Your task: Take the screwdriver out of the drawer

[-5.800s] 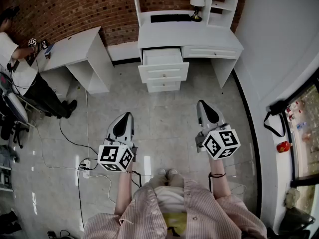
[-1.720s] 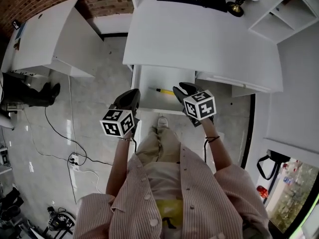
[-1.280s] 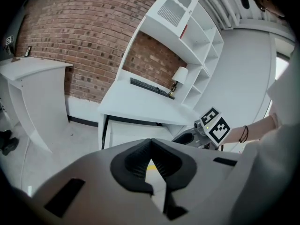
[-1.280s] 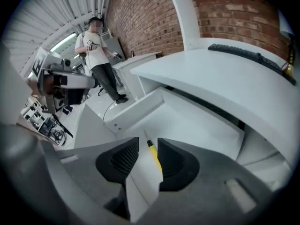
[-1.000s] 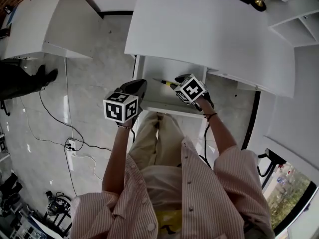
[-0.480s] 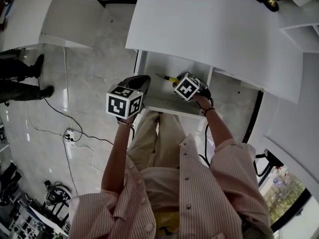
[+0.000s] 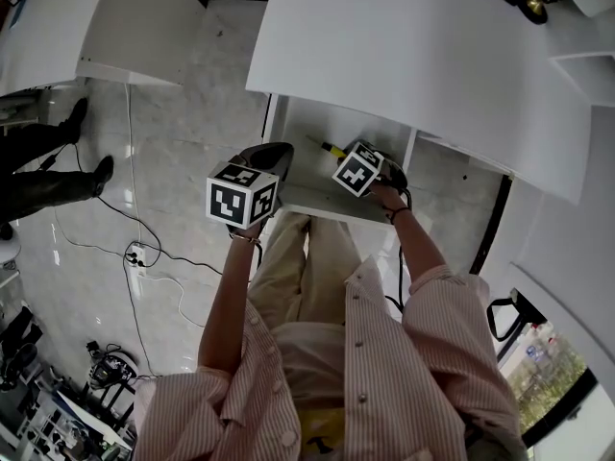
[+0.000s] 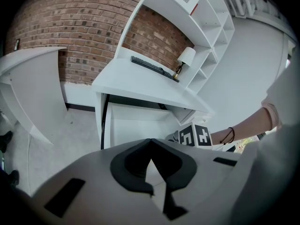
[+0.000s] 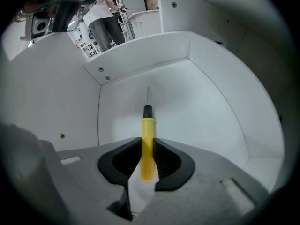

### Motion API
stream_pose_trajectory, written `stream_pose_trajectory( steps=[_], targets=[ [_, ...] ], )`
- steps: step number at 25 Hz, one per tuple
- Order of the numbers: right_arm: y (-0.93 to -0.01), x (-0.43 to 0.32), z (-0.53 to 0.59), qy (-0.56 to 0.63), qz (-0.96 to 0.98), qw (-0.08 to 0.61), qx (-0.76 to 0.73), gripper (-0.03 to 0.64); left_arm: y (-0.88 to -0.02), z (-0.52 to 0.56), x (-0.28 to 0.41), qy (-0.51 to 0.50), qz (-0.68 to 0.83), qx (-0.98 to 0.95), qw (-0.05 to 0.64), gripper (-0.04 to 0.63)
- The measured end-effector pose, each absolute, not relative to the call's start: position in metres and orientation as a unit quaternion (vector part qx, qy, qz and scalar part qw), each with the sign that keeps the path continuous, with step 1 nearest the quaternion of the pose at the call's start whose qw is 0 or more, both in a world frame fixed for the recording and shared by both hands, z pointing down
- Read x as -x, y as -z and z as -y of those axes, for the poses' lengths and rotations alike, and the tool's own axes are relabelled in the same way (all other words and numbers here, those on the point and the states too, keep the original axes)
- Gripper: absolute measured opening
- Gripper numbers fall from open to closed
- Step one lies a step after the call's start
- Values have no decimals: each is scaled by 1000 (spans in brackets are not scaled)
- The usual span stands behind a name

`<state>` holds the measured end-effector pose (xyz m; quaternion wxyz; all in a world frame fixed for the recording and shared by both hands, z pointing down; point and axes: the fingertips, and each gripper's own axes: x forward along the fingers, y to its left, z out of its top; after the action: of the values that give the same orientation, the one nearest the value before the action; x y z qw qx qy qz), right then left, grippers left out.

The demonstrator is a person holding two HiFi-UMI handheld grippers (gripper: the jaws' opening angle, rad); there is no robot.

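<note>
Right gripper view: my right tool (image 9: 146, 149) pinches the handle of the yellow-handled metal screwdriver (image 9: 147, 125). Its black collar and thin shaft point away from me over the floor of the open white wooden drawer (image 9: 201, 107), near the middle. I cannot tell whether it rests on that floor. My left tool (image 8: 150, 143) has its jaws pressed together on nothing, at the drawer's near left corner, below the white table (image 7: 413, 46).

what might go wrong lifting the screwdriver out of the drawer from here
The right hand-held gripper holds the screwdriver lengthwise between its jaws, by the yellow handle; it may slide out if tilted. It sits close to the desktop edge above, so a straight lift might knock that edge.
</note>
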<state>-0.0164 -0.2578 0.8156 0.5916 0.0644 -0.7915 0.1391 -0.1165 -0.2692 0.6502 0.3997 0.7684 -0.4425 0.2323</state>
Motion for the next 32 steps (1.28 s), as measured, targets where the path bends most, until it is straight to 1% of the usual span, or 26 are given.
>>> stream_pose_trajectory(
  steps=[5, 18, 26, 32],
  targets=[
    [-808, 17, 257, -138, 796, 587, -63, 80, -648, 269, 116, -226, 441, -772, 399, -2],
    [-739, 16, 261, -111, 831, 537, -93, 80, -617, 264, 114, -194, 442, -794, 370, -2],
    [-680, 21, 258, -94, 864, 482, -114, 80, -585, 265, 120, -159, 452, -810, 339, -2],
    [-631, 22, 262, -103, 891, 417, -145, 80, -553, 273, 127, -126, 473, -817, 305, -2]
  ],
)
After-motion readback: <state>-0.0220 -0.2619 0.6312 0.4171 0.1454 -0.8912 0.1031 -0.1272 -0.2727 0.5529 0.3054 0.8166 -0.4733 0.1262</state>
